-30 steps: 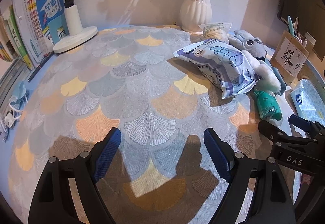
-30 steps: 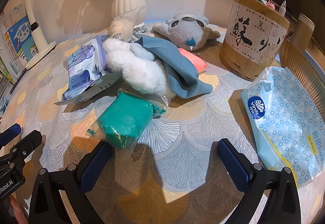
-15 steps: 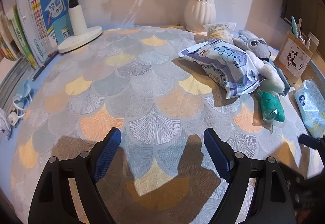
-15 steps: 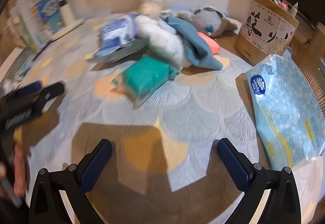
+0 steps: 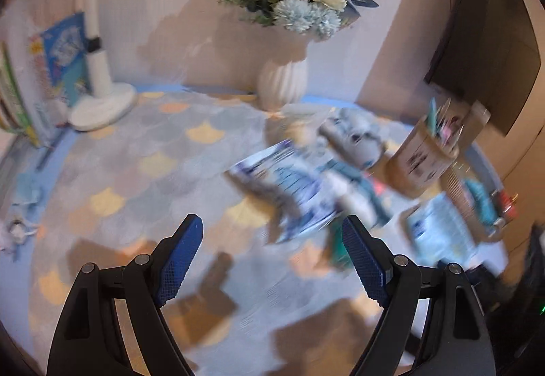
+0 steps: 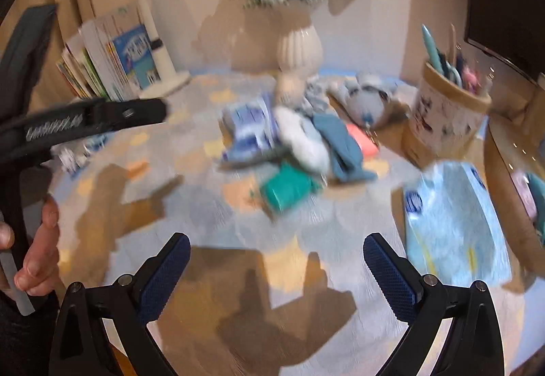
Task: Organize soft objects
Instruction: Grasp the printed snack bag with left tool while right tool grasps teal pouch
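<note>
A heap of soft things lies right of the table's middle: a blue-and-white wipes pack (image 6: 250, 124) (image 5: 289, 192), white fluff (image 6: 301, 139), a blue cloth (image 6: 342, 147), a pink piece (image 6: 362, 141), a teal packet (image 6: 286, 190) in front and a grey plush toy (image 6: 369, 100) (image 5: 357, 137) behind. A pale blue tissue pack (image 6: 449, 226) lies at the right. My left gripper (image 5: 272, 239) hangs open and empty above the patterned cloth. My right gripper (image 6: 277, 256) is open and empty too, well short of the heap. Both views are blurred.
At the back stand a white vase with blue flowers (image 5: 282, 83), a white lamp (image 5: 98, 96) and a row of books (image 6: 105, 59). A pen holder (image 6: 446, 117) is at the right. A hand (image 6: 37, 250) holds the left tool (image 6: 88, 122) at the left edge of the right wrist view.
Both grippers have risen and tilted up, so the vase, flowers and wall fill more of each view. The soft heap now sits farther off. Neither pair of jaws changed.
</note>
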